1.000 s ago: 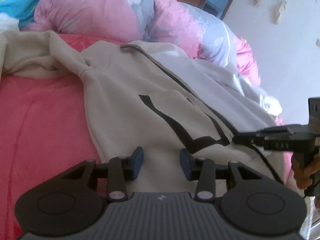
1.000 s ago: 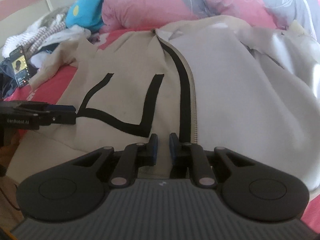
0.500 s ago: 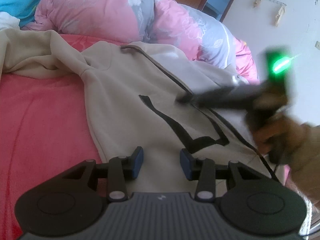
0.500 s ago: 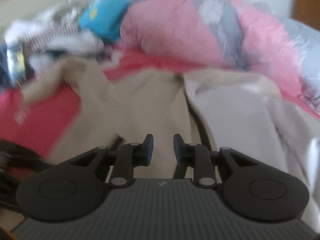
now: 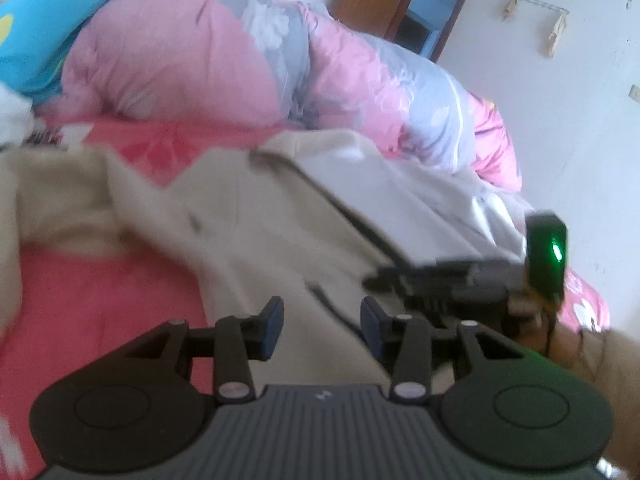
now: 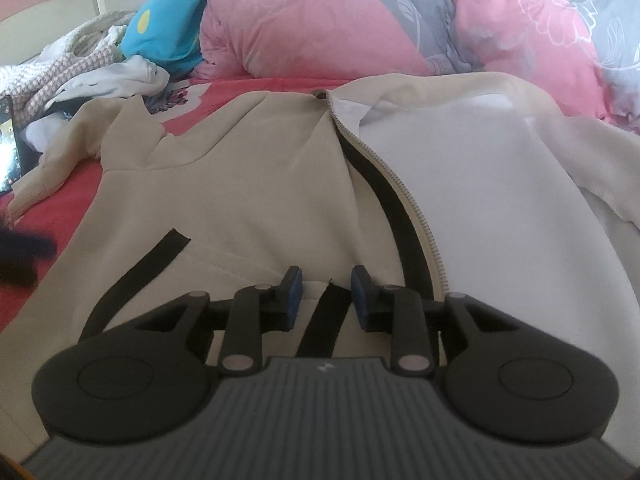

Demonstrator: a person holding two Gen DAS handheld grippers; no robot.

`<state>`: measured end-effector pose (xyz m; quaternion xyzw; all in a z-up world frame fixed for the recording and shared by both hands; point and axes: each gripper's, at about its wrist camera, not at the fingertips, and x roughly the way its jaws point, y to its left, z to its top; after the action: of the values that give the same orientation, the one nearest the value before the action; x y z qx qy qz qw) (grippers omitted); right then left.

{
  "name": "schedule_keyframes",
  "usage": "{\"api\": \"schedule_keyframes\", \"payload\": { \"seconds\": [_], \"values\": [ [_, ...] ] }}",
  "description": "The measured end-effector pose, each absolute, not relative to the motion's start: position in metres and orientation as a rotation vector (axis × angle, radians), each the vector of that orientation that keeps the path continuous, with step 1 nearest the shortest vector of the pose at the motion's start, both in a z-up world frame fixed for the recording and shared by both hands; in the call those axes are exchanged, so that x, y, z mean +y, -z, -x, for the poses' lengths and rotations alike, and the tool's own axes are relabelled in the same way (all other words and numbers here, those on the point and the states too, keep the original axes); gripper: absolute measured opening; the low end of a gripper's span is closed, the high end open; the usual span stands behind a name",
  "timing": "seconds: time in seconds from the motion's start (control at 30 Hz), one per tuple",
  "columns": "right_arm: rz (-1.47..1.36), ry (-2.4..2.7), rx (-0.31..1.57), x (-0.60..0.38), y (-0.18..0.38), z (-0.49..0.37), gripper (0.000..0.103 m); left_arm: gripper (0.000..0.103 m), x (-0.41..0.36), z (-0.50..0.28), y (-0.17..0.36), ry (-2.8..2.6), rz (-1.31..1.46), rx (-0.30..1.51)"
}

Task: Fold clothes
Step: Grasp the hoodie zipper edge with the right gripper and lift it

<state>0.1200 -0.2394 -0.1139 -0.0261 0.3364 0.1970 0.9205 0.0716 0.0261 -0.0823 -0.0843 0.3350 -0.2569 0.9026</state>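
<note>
A beige zip-up jacket [image 6: 256, 184] lies spread open on the red bedsheet [image 6: 60, 208], its white lining [image 6: 480, 184] turned up on the right half and the zipper [image 6: 404, 208] running down the middle. Black stripes [image 6: 132, 280] mark the left panel.

The right gripper [image 6: 323, 294] hovers above the jacket's lower front with its jaws opening and no cloth pinched between them, only 1 stripe seen through the gap. The left gripper [image 5: 318, 330] is released too, its 2 fingers apart over the jacket's edge with nothing held.

Behind the jacket sits a rolled pink and grey quilt [image 6: 360, 28]. A blue cushion [image 6: 168, 36] and a heap of other clothes [image 6: 68, 72] crowd the far left corner, beside a phone [image 6: 10, 144].
</note>
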Motion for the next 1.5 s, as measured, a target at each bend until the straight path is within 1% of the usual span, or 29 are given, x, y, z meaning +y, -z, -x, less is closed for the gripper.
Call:
{"api": "schedule_keyframes", "payload": {
  "seconds": [0.1, 0.27, 0.33, 0.4, 0.43, 0.5, 0.6, 0.77, 0.87, 0.97, 1.07, 1.13, 1.2, 1.27, 1.37, 1.5],
  "values": [
    [0.048, -0.405, 0.692, -0.238, 0.114, -0.120, 0.026, 0.043, 0.014, -0.105, 0.074, 0.539, 0.160, 0.661],
    [0.053, -0.400, 0.691, -0.236, 0.114, -0.118, 0.026, 0.043, -0.002, -0.166, 0.082, 0.492, 0.186, 0.663],
    [0.051, -0.400, 0.691, -0.237, 0.114, -0.119, 0.026, 0.043, -0.002, -0.184, 0.094, 0.457, 0.165, 0.663],
    [0.049, -0.399, 0.690, -0.237, 0.114, -0.119, 0.026, 0.042, 0.005, -0.195, 0.118, 0.423, 0.171, 0.709],
    [0.048, -0.399, 0.690, -0.237, 0.114, -0.119, 0.026, 0.037, 0.009, -0.201, 0.129, 0.405, 0.174, 0.732],
    [0.052, -0.397, 0.691, -0.236, 0.114, -0.119, 0.026, 0.037, 0.021, -0.204, 0.144, 0.423, 0.230, 0.709],
    [0.063, -0.392, 0.689, -0.234, 0.114, -0.118, 0.026, 0.043, 0.019, -0.207, 0.139, 0.421, 0.231, 0.723],
    [0.082, -0.381, 0.691, -0.231, 0.112, -0.117, 0.026, 0.044, 0.011, -0.200, 0.140, 0.418, 0.162, 0.694],
    [0.138, -0.362, 0.709, -0.222, 0.106, -0.118, 0.027, 0.044, 0.016, -0.200, 0.140, 0.432, 0.201, 0.695],
    [0.182, -0.360, 0.731, -0.212, 0.088, -0.124, 0.030, 0.044, 0.019, -0.200, 0.141, 0.440, 0.226, 0.691],
    [0.223, -0.382, 0.672, -0.202, 0.062, -0.131, 0.034, 0.044, 0.020, -0.199, 0.142, 0.442, 0.236, 0.687],
    [0.265, -0.388, 0.624, -0.192, 0.046, -0.142, 0.048, 0.044, 0.020, -0.201, 0.142, 0.445, 0.234, 0.688],
    [0.318, -0.388, 0.580, -0.179, 0.036, -0.157, 0.051, 0.044, 0.019, -0.201, 0.141, 0.440, 0.228, 0.685],
    [0.378, -0.390, 0.542, -0.164, 0.031, -0.177, 0.052, 0.044, 0.018, -0.200, 0.142, 0.438, 0.217, 0.677],
    [0.466, -0.389, 0.543, -0.143, 0.036, -0.210, 0.053, 0.044, 0.018, -0.200, 0.142, 0.436, 0.215, 0.676],
    [0.612, -0.370, 0.537, -0.110, 0.058, -0.242, 0.053, 0.044, 0.018, -0.200, 0.142, 0.435, 0.211, 0.675]
  ]
}}
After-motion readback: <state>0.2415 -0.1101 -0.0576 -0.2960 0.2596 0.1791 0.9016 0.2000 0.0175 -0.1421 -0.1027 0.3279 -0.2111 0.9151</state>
